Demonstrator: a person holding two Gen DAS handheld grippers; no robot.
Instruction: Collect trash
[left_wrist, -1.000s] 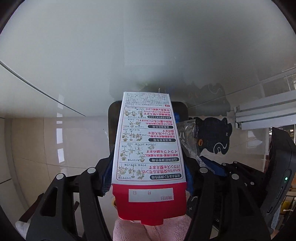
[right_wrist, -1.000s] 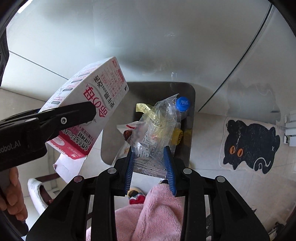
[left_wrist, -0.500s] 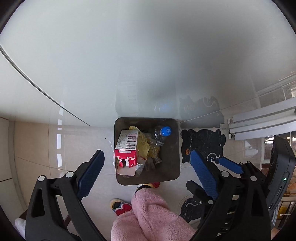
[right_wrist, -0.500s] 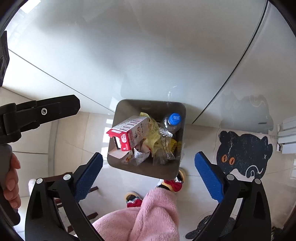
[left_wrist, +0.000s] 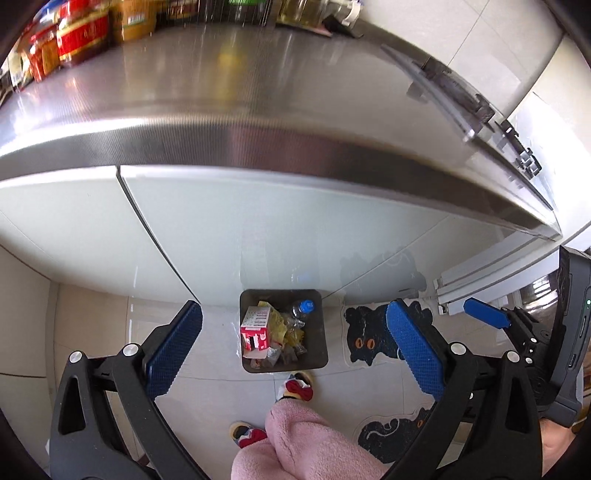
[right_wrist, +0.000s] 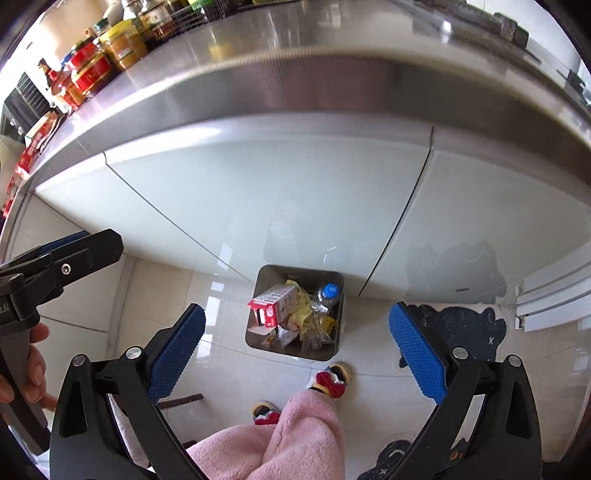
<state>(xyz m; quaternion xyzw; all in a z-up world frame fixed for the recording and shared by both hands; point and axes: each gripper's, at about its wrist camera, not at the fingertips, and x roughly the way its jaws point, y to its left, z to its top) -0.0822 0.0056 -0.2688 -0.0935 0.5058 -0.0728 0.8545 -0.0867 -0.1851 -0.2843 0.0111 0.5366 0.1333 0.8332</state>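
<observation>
A brushed steel surface (left_wrist: 229, 110) tops glossy pale cabinet doors (right_wrist: 258, 192); jars (right_wrist: 110, 48) crowd its far edge; black cat mats (left_wrist: 369, 336) lie on cream floor tiles (right_wrist: 166, 291).

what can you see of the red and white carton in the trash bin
The red and white carton is a cardboard box with printed panels on its white faces and a red end whose flap hangs open. It lies tilted on its side in the left part of the dark square trash bin, on top of crumpled yellow wrappers and clear plastic, left of a blue-capped bottle. One end pokes above the bin's rim. Nothing grips it.
</observation>
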